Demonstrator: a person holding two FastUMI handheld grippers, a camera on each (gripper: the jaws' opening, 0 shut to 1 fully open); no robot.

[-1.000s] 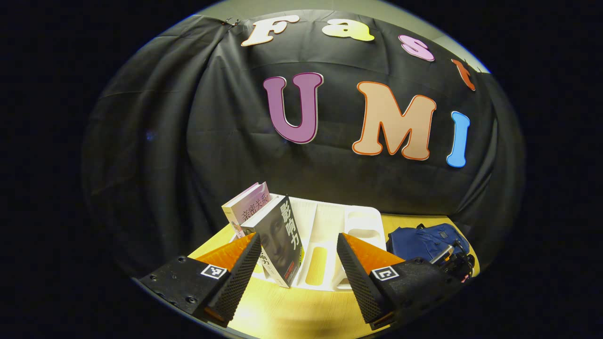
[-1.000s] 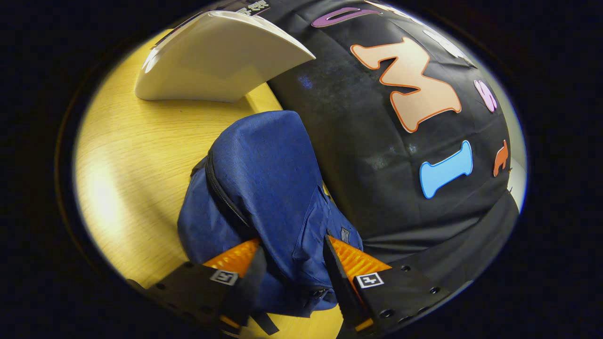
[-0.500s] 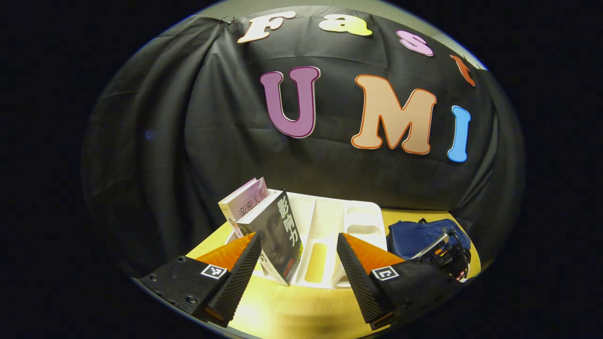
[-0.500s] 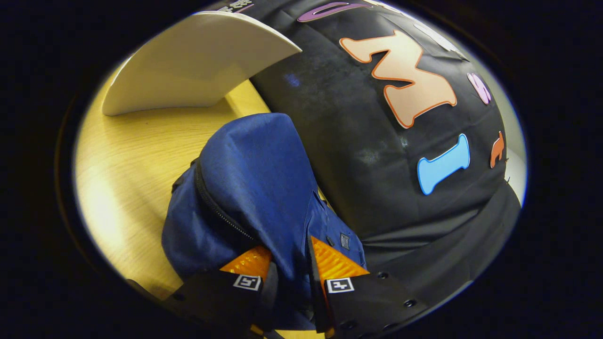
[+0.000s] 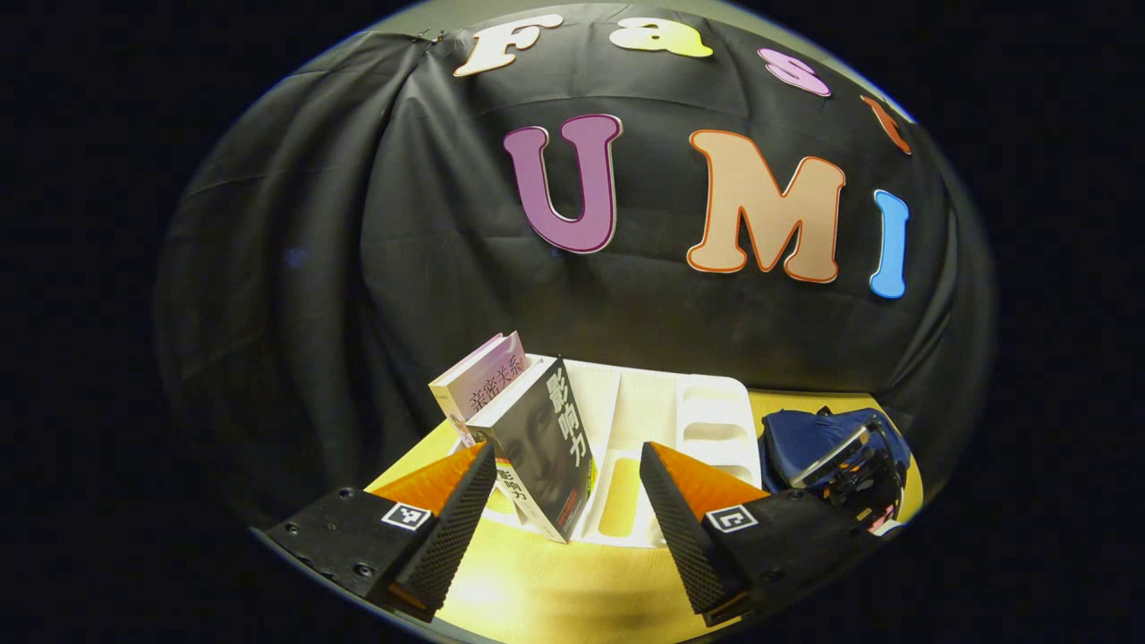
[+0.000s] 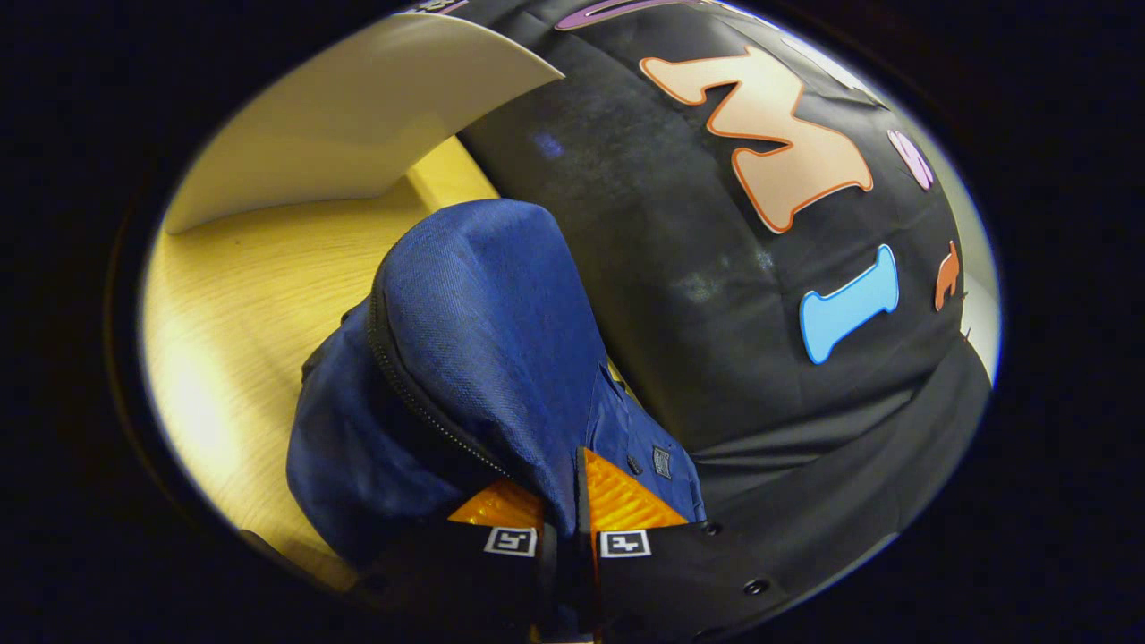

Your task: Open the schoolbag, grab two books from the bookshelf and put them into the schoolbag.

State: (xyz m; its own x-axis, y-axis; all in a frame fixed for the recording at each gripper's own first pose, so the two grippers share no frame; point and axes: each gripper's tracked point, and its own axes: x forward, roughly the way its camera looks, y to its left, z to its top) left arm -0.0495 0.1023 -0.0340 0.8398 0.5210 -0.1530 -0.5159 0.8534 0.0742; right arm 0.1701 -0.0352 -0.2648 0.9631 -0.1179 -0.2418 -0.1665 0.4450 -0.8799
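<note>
Right gripper (image 6: 562, 528): fingers pinched together on a fold of the blue schoolbag (image 6: 465, 358), which lies on the wooden table (image 6: 241, 295) against the booth wall, zip still closed.
Advice: hold the fabric taut so the zip can run.
Left gripper (image 5: 565, 501): fingers apart, empty, facing the white bookshelf (image 5: 707, 420) and its two leaning books (image 5: 537, 429).

Place: staged recording booth | Backdrop: black cloth wall (image 5: 358, 233) is hung in folds behind a pale wooden worktop (image 6: 241, 295) | Props: a white bookshelf (image 5: 657, 420) with two books and a blue schoolbag (image 6: 483, 340) are set out as for a study corner
</note>
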